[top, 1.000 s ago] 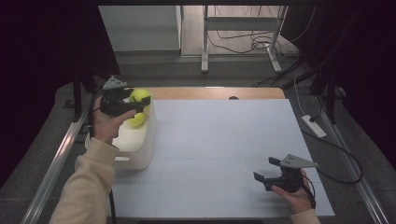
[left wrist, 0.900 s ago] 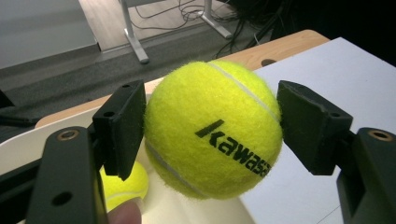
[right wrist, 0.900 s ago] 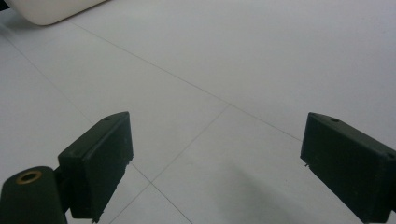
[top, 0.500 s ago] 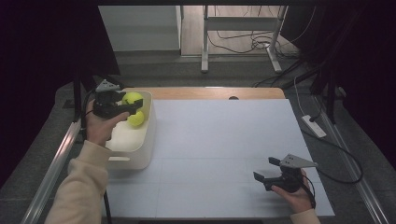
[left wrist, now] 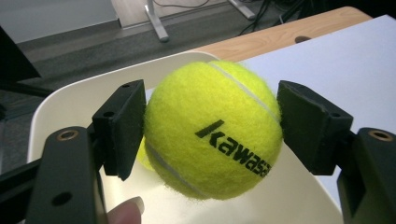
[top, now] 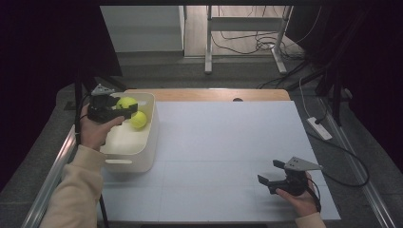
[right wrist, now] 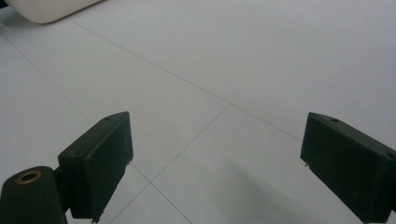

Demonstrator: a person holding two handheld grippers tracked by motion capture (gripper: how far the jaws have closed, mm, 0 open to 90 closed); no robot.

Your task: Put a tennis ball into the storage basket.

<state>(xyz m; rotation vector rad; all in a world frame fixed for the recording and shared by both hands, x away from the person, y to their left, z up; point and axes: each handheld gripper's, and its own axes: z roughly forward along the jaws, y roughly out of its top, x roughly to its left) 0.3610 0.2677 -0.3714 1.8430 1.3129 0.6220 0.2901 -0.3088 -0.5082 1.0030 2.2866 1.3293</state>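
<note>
1. A yellow tennis ball is gripped in the left claw, one black pad pressed on each side at its widest part; in the left gripper view the pads sit squarely across its middle.
2. The held ball is carried over the far end of a white plastic bin, which stands at the left edge of the worktop.
3. A second tennis ball lies inside the bin, just beside and slightly below the held one; whether the two touch cannot be told.
4. The right claw is released, its jaws spread wide with nothing between them, and it is held low over the bare near-right part of the worktop, well apart from the bin.
5. The ball is judged to be light, springy and felt-covered, so little slipping is expected, and a moderate squeeze should be enough.
6. Hold is best taken across the full middle of the ball, as it is now; a grip placed off-centre would likely let the round surface squirt out from between the pads.
7. Once let go, the ball is expected to bounce and roll, so a release low inside the bin walls is judged safer than a drop from height.
</note>
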